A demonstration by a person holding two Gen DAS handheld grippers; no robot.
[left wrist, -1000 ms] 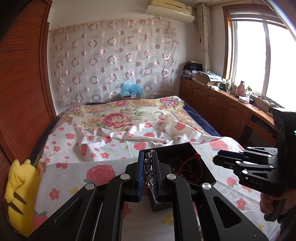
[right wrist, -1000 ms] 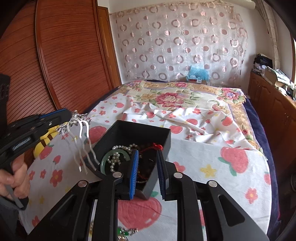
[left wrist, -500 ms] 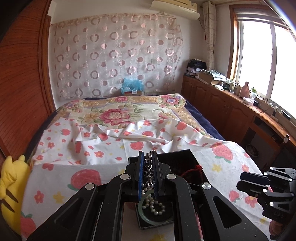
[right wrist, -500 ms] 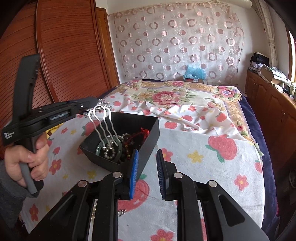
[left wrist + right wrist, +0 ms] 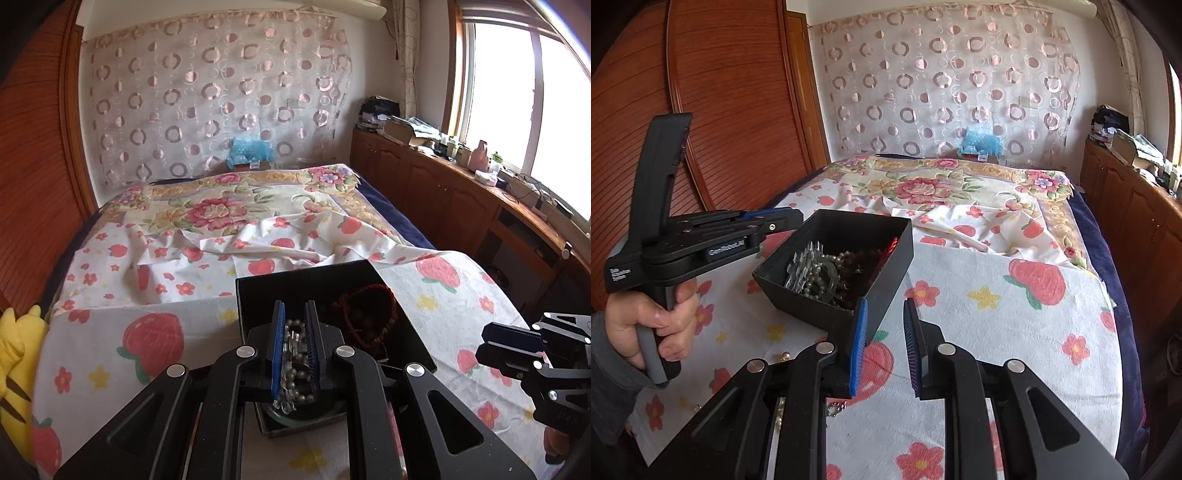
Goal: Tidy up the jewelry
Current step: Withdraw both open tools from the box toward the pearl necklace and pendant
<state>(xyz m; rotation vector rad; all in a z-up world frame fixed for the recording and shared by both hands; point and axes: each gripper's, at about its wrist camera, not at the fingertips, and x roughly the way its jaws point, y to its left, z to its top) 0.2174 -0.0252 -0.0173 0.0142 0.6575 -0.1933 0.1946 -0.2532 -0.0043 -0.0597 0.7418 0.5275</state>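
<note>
Beaded necklace (image 5: 293, 363) (clear, pearly) between opening jaws

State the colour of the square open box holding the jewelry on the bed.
Black; the square open box shows best in the right wrist view.

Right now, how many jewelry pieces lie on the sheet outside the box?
3: a gold bead beside the right gripper, and pearls and a silver chain showing beneath its arms. It may hide more.

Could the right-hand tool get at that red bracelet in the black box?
Probably yes: the right tool is empty and the black box has no lid, though its near wall means coming over the rim to the red bracelet.
</note>
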